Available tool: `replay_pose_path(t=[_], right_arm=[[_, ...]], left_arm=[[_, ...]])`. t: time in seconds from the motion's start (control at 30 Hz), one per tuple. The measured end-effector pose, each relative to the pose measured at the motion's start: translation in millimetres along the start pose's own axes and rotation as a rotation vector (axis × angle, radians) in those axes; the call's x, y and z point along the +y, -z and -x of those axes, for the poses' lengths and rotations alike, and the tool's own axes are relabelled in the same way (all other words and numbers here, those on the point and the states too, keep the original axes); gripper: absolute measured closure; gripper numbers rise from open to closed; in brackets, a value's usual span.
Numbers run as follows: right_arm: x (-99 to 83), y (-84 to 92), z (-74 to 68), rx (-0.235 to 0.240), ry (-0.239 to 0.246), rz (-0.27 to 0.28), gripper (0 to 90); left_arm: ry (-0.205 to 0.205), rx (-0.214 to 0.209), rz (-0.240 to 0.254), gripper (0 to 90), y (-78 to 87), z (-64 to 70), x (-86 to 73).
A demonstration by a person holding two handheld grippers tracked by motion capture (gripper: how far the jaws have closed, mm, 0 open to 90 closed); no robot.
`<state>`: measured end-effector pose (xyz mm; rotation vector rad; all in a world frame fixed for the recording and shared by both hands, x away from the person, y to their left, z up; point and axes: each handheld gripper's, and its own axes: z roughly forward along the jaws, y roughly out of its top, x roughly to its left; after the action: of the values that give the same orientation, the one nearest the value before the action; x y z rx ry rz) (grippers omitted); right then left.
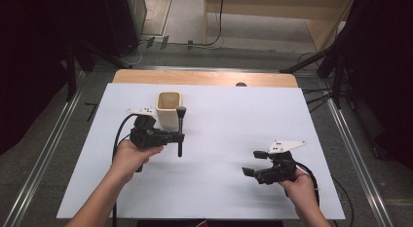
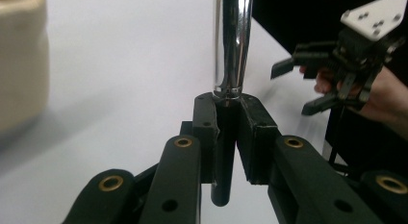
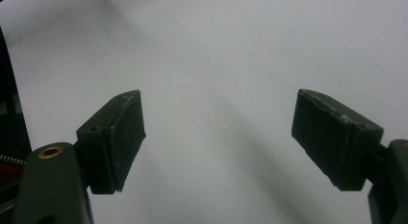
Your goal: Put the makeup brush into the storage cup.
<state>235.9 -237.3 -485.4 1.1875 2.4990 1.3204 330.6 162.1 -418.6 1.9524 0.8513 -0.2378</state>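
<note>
My left gripper (image 1: 180,136) is shut on a makeup brush (image 1: 180,124), which it holds upright above the white table, bristles up. In the left gripper view the jaws of the left gripper (image 2: 226,132) clamp the brush's black handle just below its chrome ferrule (image 2: 232,41). A cream square cup (image 1: 169,109) stands just behind and left of the brush, and shows blurred as the cup (image 2: 21,60) at the left edge of that view. My right gripper (image 1: 254,162) rests low at the table's right with jaws wide apart; the right gripper (image 3: 216,137) has only bare table between its pads.
The white table sheet (image 1: 219,115) lies over a wooden top (image 1: 204,78) whose strip shows at the far edge. Dark stands and cables surround the table on the floor. The right gripper (image 2: 308,84) appears far off in the left gripper view.
</note>
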Motion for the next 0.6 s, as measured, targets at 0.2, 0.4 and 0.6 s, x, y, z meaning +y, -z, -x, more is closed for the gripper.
replay_pose_path(t=[0.2,0.4,0.6], right_arm=[[0.2,0.4,-0.8,-0.005,0.003,-0.001,20.5],[0.4,2.2,0.0,-0.024,0.000,0.011,20.5],[0.7,0.4,-2.3,-0.013,0.013,0.006,20.5]], left_arm=[[-0.003,0.026,0.003,79.3,6.7,-2.9,17.2],[-0.010,0.047,0.017,79.3,15.3,-2.3,33.4],[-0.011,0.075,0.019,79.3,17.6,-7.5,50.4]])
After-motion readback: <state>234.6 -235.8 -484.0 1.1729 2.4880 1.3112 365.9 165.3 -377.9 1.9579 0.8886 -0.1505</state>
